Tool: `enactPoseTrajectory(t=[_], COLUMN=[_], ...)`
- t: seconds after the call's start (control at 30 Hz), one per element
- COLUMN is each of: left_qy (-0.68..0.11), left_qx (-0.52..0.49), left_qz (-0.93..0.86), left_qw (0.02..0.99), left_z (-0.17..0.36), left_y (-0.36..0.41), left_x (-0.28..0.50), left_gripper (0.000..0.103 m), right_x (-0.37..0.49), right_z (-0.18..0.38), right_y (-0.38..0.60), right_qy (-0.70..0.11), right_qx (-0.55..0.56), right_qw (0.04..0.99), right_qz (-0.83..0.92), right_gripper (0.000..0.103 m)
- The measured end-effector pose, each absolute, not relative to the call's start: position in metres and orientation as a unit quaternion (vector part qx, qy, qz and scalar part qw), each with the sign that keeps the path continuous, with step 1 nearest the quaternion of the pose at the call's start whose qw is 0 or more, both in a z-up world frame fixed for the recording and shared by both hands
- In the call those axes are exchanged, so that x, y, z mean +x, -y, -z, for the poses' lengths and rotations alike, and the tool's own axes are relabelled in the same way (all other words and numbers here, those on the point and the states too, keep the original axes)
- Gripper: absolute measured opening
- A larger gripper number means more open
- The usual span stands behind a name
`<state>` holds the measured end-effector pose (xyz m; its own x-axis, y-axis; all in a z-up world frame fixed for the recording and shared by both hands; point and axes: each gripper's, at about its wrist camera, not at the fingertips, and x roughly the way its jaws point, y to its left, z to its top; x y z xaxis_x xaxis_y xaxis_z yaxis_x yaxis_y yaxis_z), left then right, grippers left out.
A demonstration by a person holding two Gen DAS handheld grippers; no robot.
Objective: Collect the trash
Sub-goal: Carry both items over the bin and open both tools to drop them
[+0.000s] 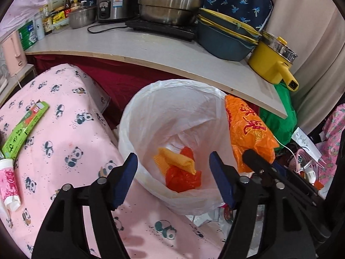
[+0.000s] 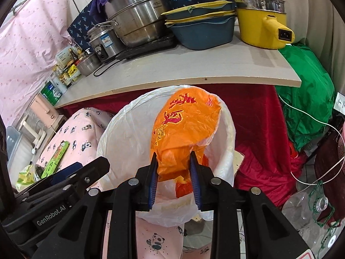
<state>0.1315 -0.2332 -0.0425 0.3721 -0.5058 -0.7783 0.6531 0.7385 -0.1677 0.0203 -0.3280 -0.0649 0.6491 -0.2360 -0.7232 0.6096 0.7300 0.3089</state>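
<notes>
White-lined round bin: held yellow and red crumpled wrappers.
Left gripper: jaws wide, empty.
Right gripper: pinched orange printed plastic bag.
Right view only: clear plastic bottles.

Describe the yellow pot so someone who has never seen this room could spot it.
Find the long pale wooden shelf above the white-lined bin. At its right end, beside the stacked blue basins, stands the yellow electric pot. Only it has a stubby handle ending in a power socket.
</notes>
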Motion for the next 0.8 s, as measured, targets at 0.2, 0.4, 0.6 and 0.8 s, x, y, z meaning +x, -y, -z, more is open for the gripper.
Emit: enactPoseTrajectory(t=[0.2, 0.4, 0.6, 0.8], left_qy=[-0.430, -0.423, -0.426, -0.423], left_qx=[0.080, 0.067, 0.051, 0.036], left_qz=[0.317, 0.282, 0.265, 0.251], left_qw=[0.841, 0.859, 0.864, 0.870], left_z=[0.039, 0.034, 0.030, 0.024], left_y=[0.216, 0.193, 0.174, 0.152], left_x=[0.140, 0.149, 0.155, 0.156], left_gripper=[0.067, 0.074, 0.074, 0.074], right_x=[0.035, 0.043, 0.045, 0.049], right_z=[0.061, 0.052, 0.042, 0.029], right_y=[0.322, 0.312, 0.301, 0.282], right_qy=[-0.340, -0.335, -0.329, -0.323], right_qx=[0.262, 0.250, 0.243, 0.231], right_qw=[0.872, 0.879, 0.884, 0.892], right_qz=[0.232, 0.231, 0.227, 0.217], right_gripper=[0.034, 0.054, 0.056, 0.059])
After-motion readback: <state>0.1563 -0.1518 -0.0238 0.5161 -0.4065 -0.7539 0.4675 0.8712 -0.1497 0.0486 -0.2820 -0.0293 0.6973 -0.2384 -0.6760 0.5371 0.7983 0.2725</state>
